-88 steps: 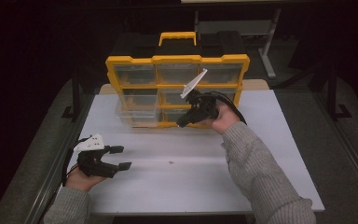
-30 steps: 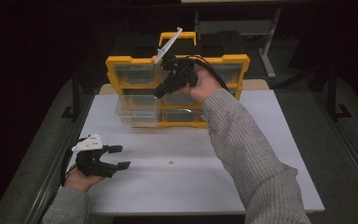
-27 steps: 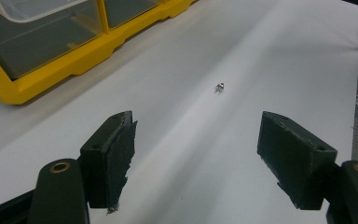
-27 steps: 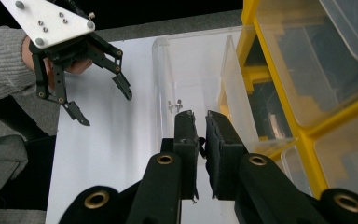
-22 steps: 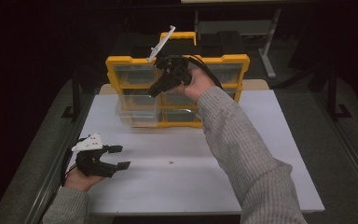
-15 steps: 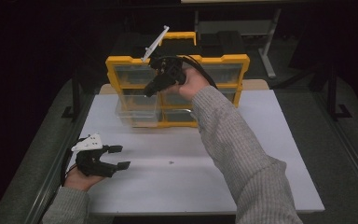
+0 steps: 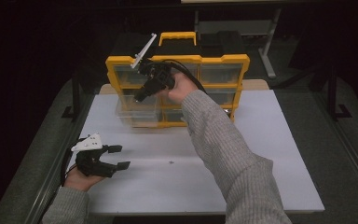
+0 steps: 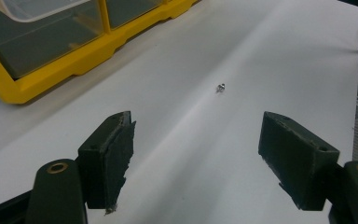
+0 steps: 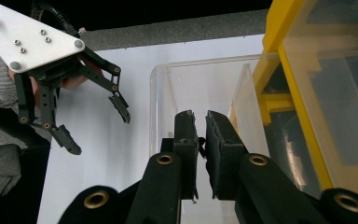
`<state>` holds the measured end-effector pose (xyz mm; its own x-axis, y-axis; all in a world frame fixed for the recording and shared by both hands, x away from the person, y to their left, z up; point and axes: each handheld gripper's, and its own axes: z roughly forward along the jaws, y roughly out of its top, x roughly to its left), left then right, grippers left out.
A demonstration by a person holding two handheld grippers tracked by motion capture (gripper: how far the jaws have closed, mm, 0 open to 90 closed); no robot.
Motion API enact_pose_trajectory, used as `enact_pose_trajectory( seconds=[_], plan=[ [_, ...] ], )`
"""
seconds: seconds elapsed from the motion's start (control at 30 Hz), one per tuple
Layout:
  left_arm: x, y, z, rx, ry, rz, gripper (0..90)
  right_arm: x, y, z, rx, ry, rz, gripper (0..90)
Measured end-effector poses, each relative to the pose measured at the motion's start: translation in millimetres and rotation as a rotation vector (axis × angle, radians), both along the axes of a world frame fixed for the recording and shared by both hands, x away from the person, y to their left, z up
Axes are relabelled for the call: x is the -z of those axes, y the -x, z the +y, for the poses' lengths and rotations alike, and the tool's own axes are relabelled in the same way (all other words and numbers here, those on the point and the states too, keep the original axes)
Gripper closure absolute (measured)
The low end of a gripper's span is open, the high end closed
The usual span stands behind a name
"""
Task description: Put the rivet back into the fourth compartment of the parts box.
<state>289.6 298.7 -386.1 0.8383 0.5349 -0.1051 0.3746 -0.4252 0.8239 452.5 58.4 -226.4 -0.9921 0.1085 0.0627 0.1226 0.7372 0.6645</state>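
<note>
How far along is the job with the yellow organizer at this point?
Done: one clear drawer is pulled out of the yellow organizer. In hand: the right tool, jaws nearly together, hangs over that drawer; whether it holds anything I cannot tell. Left: a small screw lies on the table ahead of the open left tool, not picked up.

Yellow organizer [image 7: 177, 59], clear drawer [image 9: 200, 88], white table [image 7: 261, 140], black claws.
</note>
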Motion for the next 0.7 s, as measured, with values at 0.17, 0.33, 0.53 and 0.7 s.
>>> enact_pose_trajectory(
  seconds=[0.17, 0.33, 0.53, 0.7],
  plan=[
    [-0.1, 0.1, 0.1, -0.001, 0.001, -0.001, 25.4, 9.7, -1.9, 8.9, -0.008, 0.025, -0.003, 81.5],
    [-0.2, -0.1, 0.3, -0.001, -0.003, -0.005, 24.9, 17.7, -4.0, 14.2, -0.011, 0.033, -0.002, 81.5],
    [0.2, 0.2, 0.0, -0.006, 0.001, 0.002, 24.4, 28.0, -6.5, 16.5, -0.009, 0.040, 0.017, 81.3],
    [0.3, 0.2, -0.1, -0.006, 0.002, 0.004, 24.4, 33.7, -6.5, 17.8, -0.007, 0.046, 0.014, 80.0]
  ],
)
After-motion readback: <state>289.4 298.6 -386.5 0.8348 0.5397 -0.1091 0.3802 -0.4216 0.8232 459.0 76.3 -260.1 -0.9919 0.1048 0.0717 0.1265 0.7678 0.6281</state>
